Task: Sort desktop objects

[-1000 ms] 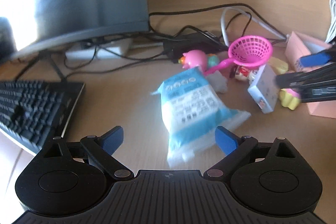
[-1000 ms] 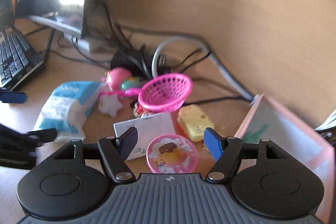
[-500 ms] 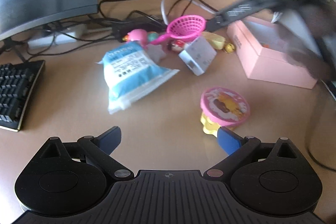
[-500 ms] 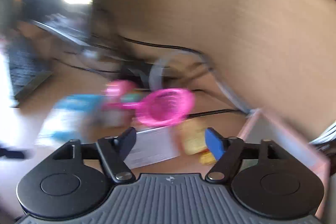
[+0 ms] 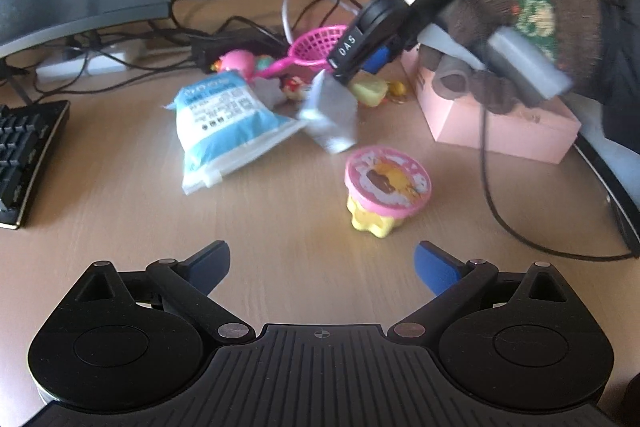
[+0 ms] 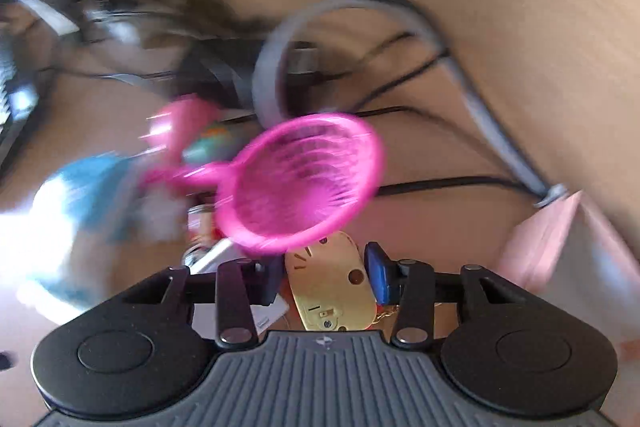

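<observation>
Sorting goes on: right gripper (image 6: 326, 277) is clamped on the yellow toy (image 6: 330, 291) at lower centre, probably for the pink box (image 5: 500, 123) at right, while left gripper (image 5: 322, 267) waits apart.

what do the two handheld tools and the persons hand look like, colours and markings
Both tools have black bodies with round hinge discs, ribbed grey-black centre plates and blue fingertip pads. The left tool shows silver pivot screws. The right tool looks the same; in the left view its side bears white letters "DAS" and a pale grey handle. The hand wears a brown knitted glove with a green patterned band, over a dark sleeve.
</observation>
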`<state>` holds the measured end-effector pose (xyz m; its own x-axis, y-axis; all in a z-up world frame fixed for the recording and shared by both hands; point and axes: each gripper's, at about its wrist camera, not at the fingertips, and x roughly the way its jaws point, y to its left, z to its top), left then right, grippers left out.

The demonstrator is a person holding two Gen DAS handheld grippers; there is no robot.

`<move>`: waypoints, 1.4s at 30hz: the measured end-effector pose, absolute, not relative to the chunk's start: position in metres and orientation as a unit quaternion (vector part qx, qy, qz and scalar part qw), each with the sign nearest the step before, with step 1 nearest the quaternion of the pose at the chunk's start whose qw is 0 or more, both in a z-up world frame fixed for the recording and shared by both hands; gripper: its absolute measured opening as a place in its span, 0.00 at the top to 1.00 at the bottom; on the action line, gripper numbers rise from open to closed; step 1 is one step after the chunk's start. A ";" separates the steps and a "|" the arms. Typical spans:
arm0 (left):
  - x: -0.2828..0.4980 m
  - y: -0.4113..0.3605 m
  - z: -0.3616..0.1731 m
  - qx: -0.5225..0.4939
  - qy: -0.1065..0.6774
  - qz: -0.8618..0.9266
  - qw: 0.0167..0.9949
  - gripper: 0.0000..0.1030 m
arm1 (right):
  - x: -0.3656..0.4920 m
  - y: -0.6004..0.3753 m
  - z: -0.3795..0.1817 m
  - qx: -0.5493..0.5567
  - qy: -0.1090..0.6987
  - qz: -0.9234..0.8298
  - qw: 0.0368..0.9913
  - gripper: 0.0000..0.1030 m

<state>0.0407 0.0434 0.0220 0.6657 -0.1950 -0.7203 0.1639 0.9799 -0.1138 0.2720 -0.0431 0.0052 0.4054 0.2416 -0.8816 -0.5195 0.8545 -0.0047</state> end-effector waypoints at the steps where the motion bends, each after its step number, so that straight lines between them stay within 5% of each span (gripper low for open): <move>1: 0.040 0.041 0.022 -0.015 0.397 -0.101 0.912 0.02 | 0.260 -0.043 0.007 -0.134 0.493 0.243 0.825 0.61; 8: 0.030 0.028 0.025 0.012 0.392 -0.124 0.911 0.02 | 0.159 -0.091 0.016 -0.013 0.485 0.278 0.829 0.62; 16: 0.031 -0.003 0.028 0.016 0.397 -0.176 0.900 0.02 | 0.084 -0.162 0.025 -0.018 0.430 0.161 0.888 0.60; 22: 0.018 -0.023 0.038 0.042 0.372 -0.239 0.896 0.01 | 0.046 -0.186 0.036 -0.007 0.376 0.113 0.920 0.38; 28: 0.060 0.012 0.035 0.051 0.379 -0.041 0.923 0.01 | 0.022 -0.192 0.028 0.001 0.357 0.081 0.931 0.30; 42: 0.109 0.023 0.015 0.014 0.438 0.022 0.899 0.07 | 0.013 -0.175 0.017 -0.013 0.344 0.084 0.935 0.23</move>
